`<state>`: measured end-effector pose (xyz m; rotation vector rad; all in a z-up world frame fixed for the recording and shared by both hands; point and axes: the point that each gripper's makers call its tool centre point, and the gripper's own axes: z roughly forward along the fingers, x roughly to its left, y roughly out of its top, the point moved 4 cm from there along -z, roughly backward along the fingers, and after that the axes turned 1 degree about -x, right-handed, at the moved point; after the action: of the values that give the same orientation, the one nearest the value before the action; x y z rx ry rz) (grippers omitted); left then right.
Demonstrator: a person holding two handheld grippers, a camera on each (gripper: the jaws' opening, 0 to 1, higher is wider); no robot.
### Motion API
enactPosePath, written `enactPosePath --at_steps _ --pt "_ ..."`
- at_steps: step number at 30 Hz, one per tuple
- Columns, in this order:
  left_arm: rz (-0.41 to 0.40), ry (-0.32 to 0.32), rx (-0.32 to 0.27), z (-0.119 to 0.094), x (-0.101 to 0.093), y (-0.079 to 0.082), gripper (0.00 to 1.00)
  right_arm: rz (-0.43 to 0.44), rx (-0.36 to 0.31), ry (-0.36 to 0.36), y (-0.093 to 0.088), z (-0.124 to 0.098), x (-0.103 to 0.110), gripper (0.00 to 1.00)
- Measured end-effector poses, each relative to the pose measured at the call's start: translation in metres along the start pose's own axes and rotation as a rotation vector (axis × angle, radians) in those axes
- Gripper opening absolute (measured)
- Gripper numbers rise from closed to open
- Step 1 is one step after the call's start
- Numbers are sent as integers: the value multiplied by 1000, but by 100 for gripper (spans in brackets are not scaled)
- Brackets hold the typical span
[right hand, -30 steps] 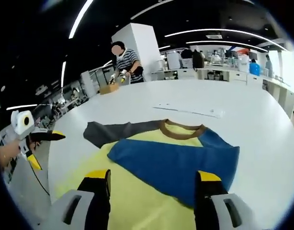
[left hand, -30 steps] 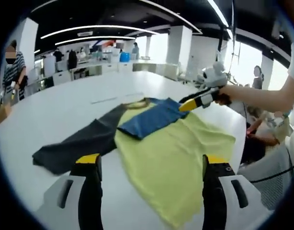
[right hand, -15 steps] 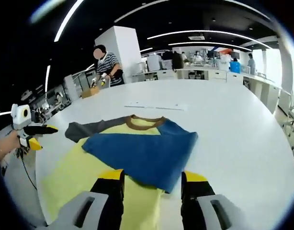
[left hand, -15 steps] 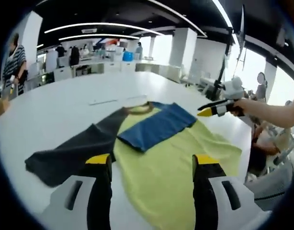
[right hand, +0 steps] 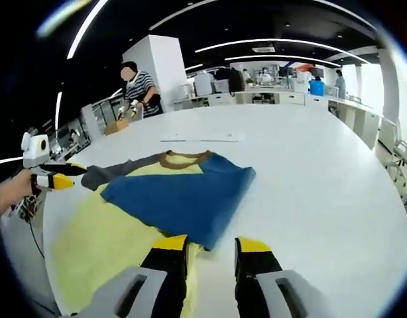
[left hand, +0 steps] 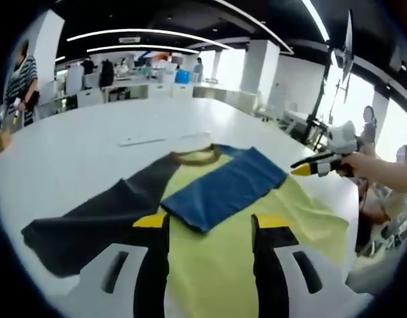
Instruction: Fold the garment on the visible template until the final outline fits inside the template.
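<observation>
White round table, yellow shirt spread flat, blue sleeve folded over.
Left gripper and right gripper hover above it, jaws parted, empty.

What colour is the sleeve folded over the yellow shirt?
Blue. The folded sleeve shows best in the right gripper view.

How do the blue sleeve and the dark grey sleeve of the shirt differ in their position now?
The blue sleeve is folded inward and lies on top of the yellow body; the dark grey sleeve is spread outward, flat on the white table. The blue sleeve therefore stays inside the shirt's outline, while the dark grey sleeve reaches far beyond it. Both join the shirt near the brown collar, and no gripper touches either.
</observation>
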<state>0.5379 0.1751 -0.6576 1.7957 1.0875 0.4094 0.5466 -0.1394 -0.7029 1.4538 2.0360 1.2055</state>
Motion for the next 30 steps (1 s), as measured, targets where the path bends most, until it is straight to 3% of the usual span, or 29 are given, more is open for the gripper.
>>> enactPosePath --at_steps 9,14,24,25,30 --pt "-73 20 30 32 15 -9 36 23 22 11 -13 8 -3 13" --pt "-82 68 64 47 23 -17 31 36 31 23 -19 11 -2 9" --pt "-88 118 133 63 33 -32 22 108 7 51 -21 16 5 0" --pt "-68 125 108 64 35 -29 21 110 6 52 -21 16 5 0" --pt "-115 136 125 63 39 -30 15 111 7 55 -21 18 8 0"
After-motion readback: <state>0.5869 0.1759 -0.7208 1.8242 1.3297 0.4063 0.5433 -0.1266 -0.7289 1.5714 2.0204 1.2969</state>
